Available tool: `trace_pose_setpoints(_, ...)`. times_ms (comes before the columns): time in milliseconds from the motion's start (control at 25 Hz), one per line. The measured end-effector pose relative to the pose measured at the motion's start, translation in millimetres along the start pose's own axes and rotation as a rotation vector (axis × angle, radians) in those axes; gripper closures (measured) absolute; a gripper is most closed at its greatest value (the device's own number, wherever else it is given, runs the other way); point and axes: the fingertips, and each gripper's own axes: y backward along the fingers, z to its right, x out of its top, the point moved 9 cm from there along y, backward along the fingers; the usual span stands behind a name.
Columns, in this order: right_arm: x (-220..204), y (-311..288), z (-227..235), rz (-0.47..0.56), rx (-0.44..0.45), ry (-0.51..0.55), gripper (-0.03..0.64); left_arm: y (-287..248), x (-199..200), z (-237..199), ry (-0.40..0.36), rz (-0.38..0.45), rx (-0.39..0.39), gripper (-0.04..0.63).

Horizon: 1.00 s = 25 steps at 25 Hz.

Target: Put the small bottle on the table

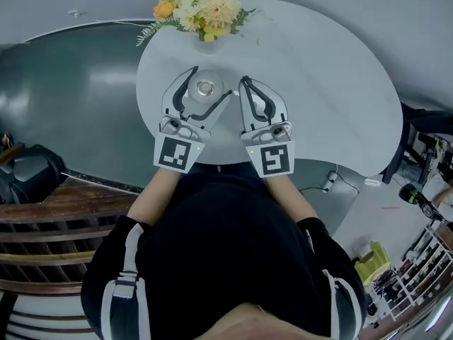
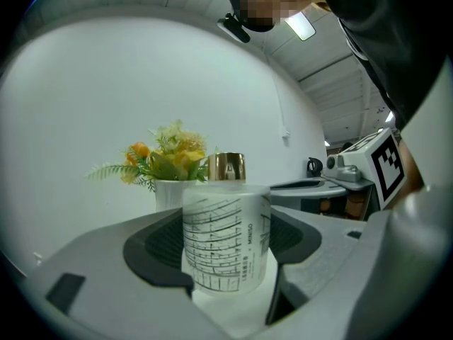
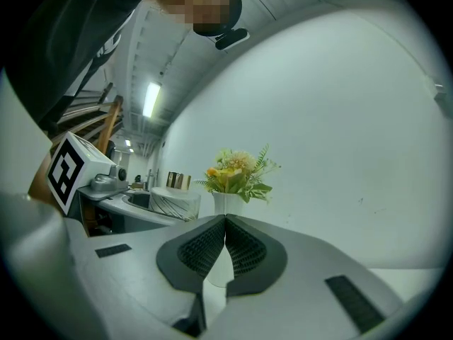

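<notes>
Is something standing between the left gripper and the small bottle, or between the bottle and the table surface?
Nothing visible does. The jaws of the left gripper close directly on the small bottle, with bare table beneath. The flowers stand farther back, out of the way.

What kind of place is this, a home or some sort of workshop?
Probably a workroom or lab corner dressed up a little, not a home. A round white table carries a vase of flowers, but cluttered storage shelves stand at the right and strip lights run along the ceiling.
</notes>
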Motion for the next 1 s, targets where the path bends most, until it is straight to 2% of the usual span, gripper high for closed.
trace_pose_setpoints(600, -45, -20, 7, -0.079, 0.007, -0.031, 0.595, -39, -47, -15, 0.033, -0.039, 0.012, 0.261)
trace_pose_setpoints(1000, -79, -24, 8, -0.201, -0.002, -0.082, 0.595, -57, -76, -15, 0.048, -0.076, 0.014, 0.261)
